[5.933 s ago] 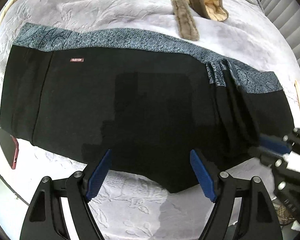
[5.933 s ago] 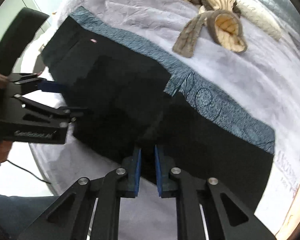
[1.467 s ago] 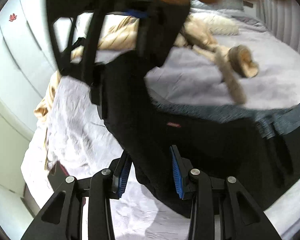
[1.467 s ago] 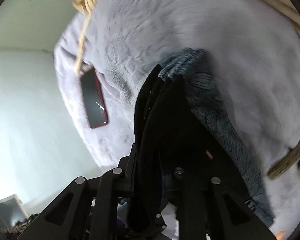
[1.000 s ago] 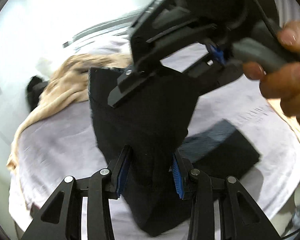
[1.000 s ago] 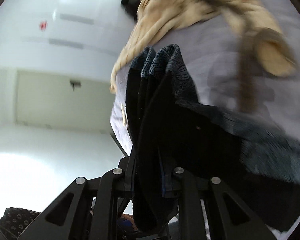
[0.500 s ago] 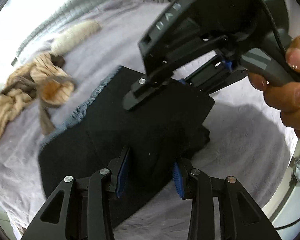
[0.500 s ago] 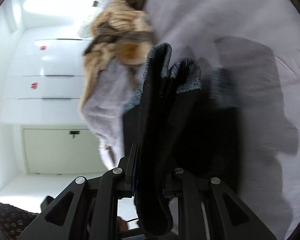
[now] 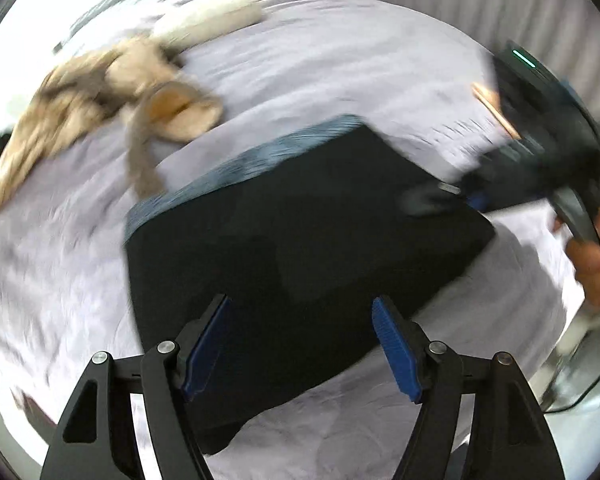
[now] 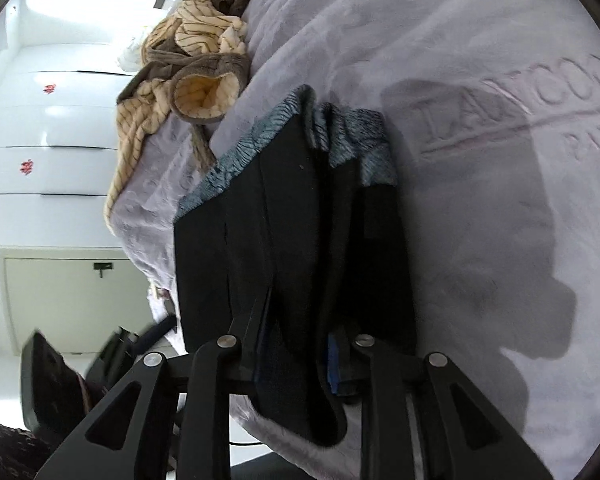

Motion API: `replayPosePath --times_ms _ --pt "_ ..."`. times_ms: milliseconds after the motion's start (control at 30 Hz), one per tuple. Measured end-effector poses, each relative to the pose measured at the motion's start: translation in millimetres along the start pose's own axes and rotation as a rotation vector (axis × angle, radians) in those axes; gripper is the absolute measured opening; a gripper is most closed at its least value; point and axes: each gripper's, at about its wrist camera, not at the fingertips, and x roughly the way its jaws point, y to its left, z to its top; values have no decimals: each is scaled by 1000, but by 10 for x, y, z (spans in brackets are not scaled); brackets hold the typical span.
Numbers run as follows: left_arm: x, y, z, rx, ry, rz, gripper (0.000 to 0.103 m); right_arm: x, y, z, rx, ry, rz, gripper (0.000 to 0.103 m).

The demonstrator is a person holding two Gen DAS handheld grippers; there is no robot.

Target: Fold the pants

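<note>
Compared with half a second ago, the left gripper is found with its blue pads spread wide and nothing between them, where the black cloth had been pinched; the pants have thus been let go on that side and are laid flat on the lavender bedspread as a compact rectangle, patterned grey-blue waistband along the far edge. The fold is judged to have been carried over and set down, so the task appears close to done, with only release and perhaps smoothing left. The right gripper is seen with its pads part-way apart and a stacked edge of cloth lying between them; whether that edge is truly clamped cannot be told. It is held rolled onto its side, low at the right-hand edge of the bundle. The left gripper is poised above the near edge, pointing across the pants. A beige striped garment lies well apart.
</note>
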Motion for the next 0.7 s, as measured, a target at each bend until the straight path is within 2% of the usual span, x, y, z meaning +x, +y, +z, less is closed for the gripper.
replayPosePath --times_ms 67,133,200,267,400,433,467,500,633,700 --pt "41 234 -2 -81 31 22 73 -32 17 -17 10 -19 -30 25" --pt "91 434 -25 -150 64 49 73 -83 77 -40 5 -41 -102 27" --pt "140 575 -56 -196 89 64 73 -153 147 -84 -17 -56 -227 48" --pt "188 645 -90 -220 117 62 73 -210 224 -150 -37 -51 -299 52" --pt "253 593 -196 -213 145 79 73 -284 314 -284 -37 -41 -356 55" --pt "249 579 -217 -208 140 86 76 -291 337 -309 -40 -41 -370 57" --pt "260 573 -221 -205 137 86 89 -299 364 -338 -43 -42 -382 58" --pt "266 566 -238 -211 136 73 93 -310 399 -378 -46 -42 -390 60" --pt "281 609 -288 -238 154 45 94 -284 500 -458 -38 -30 -379 61" --pt "284 623 -311 -241 162 44 94 -275 590 -475 -51 -49 -410 62"
